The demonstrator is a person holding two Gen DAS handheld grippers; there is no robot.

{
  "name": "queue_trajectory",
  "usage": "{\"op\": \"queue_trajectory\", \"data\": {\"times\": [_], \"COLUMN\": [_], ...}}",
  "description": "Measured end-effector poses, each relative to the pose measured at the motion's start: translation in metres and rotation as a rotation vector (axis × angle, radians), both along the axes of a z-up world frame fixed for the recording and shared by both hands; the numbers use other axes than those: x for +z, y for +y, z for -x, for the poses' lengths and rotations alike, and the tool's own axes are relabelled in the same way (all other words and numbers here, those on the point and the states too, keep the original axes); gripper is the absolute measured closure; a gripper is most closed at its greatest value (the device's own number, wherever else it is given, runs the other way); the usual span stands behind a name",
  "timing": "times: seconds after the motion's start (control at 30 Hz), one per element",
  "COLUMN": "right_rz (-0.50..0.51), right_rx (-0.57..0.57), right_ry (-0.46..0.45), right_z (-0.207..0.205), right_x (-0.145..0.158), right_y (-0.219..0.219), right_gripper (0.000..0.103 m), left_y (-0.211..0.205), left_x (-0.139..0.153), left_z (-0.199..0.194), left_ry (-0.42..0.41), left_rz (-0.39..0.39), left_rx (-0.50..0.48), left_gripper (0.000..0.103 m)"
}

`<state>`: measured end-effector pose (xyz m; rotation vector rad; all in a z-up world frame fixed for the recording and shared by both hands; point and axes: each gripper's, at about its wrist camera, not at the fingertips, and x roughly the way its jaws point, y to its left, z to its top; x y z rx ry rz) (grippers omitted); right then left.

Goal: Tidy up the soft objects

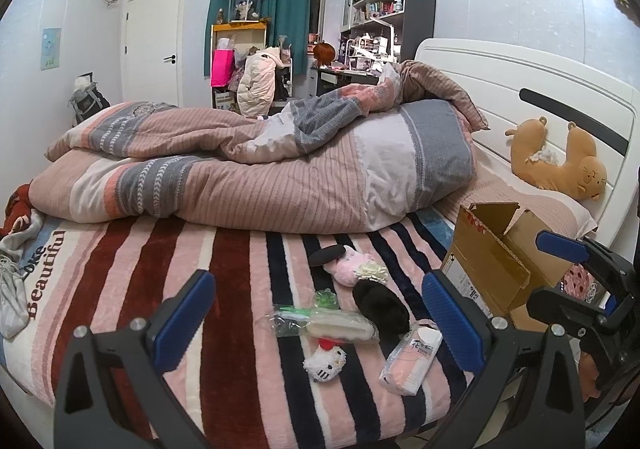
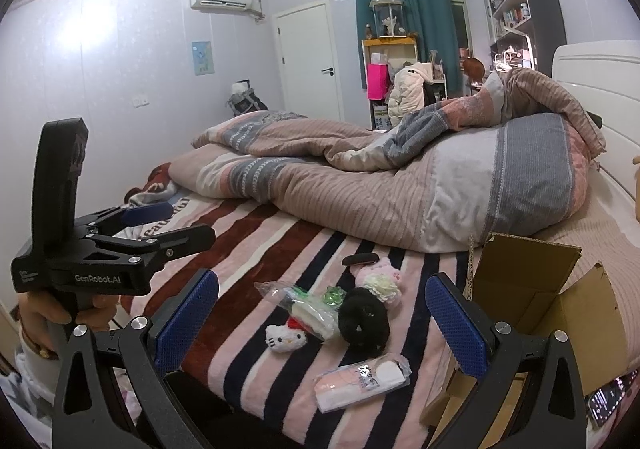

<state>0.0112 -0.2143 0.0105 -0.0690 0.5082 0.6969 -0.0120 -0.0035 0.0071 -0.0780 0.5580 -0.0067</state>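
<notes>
Several small soft items lie on the striped blanket [image 1: 160, 269]: a Hello Kitty plush [image 1: 325, 363] [image 2: 285, 337], a black fluffy scrunchie [image 1: 380, 305] [image 2: 364, 319], a pink plush piece with a white flower [image 1: 352, 267] [image 2: 378, 277], a clear packet [image 1: 320, 323] [image 2: 304, 305] and a wrapped pink-white pack [image 1: 410, 363] [image 2: 362, 381]. An open cardboard box [image 1: 480, 249] [image 2: 520, 269] stands to their right. My left gripper [image 1: 318, 319] [image 2: 192, 223] hovers open before the pile. Beside the box, my right gripper [image 2: 322, 321] [image 1: 538, 273] is open too, holding nothing.
A bunched striped duvet [image 1: 260, 177] fills the bed behind the items. A brown plush [image 1: 560, 157] leans on the white headboard [image 1: 500, 73]. Grey clothing [image 1: 12, 289] lies at the bed's left edge. A phone [image 2: 608, 397] lies by the box.
</notes>
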Motion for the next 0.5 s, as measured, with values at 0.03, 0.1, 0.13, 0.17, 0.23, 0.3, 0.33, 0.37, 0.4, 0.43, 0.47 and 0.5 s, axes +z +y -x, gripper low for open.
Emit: {"op": "queue_trajectory", "data": {"times": [0.03,0.1,0.13,0.17,0.23,0.3,0.33,0.37,0.4,0.43,0.47,0.5], "right_rz": [-0.001,-0.002,-0.003,-0.004,-0.008,-0.012,-0.012,-0.013,-0.015,-0.017,-0.014,-0.014], "right_rx": [0.001,0.003,0.005,0.006,0.010,0.014,0.015,0.013,0.014,0.015,0.013,0.013], "right_ry": [0.000,0.000,0.000,-0.001,-0.002,-0.002,-0.002,-0.002,-0.001,0.000,-0.002,-0.002], "right_z": [-0.0001,-0.0004,0.0005,0.0013,0.0031,0.0056,0.0061,0.0053,0.0057,0.0062,0.0057,0.0056], "right_x": [-0.0003,-0.0006,-0.0008,-0.0006,-0.0005,0.0009,0.0006,0.0010,0.0009,0.0009,0.0007,0.0007], "right_y": [0.0004,0.0009,0.0012,0.0018,0.0034,0.0028,0.0039,0.0019,0.0024,0.0034,0.0030,0.0031], "right_gripper": [0.000,0.000,0.000,0.000,0.000,0.000,0.000,0.000,0.000,0.000,0.000,0.000], "left_y": [-0.0002,-0.0001,-0.0001,0.0000,0.0002,-0.0001,0.0005,0.0002,0.0006,0.0005,0.0007,0.0008], "left_x": [0.0000,0.0000,0.0000,0.0001,0.0001,0.0000,0.0000,0.0000,0.0001,0.0001,0.0001,0.0000], "left_z": [0.0000,0.0001,0.0001,0.0002,0.0001,0.0003,0.0002,0.0003,0.0001,0.0002,0.0003,0.0003], "left_ry": [0.000,0.000,0.000,0.000,0.000,0.000,-0.001,-0.001,0.000,0.000,0.000,0.000], "left_rz": [0.000,-0.001,-0.001,0.000,0.001,0.000,0.000,0.000,0.000,0.000,0.001,0.001], "left_rx": [0.001,0.001,0.000,0.001,0.000,0.001,0.000,0.001,0.000,0.000,0.000,0.000], "left_gripper": [0.000,0.000,0.000,0.000,0.000,0.000,0.000,0.000,0.000,0.000,0.000,0.000]}}
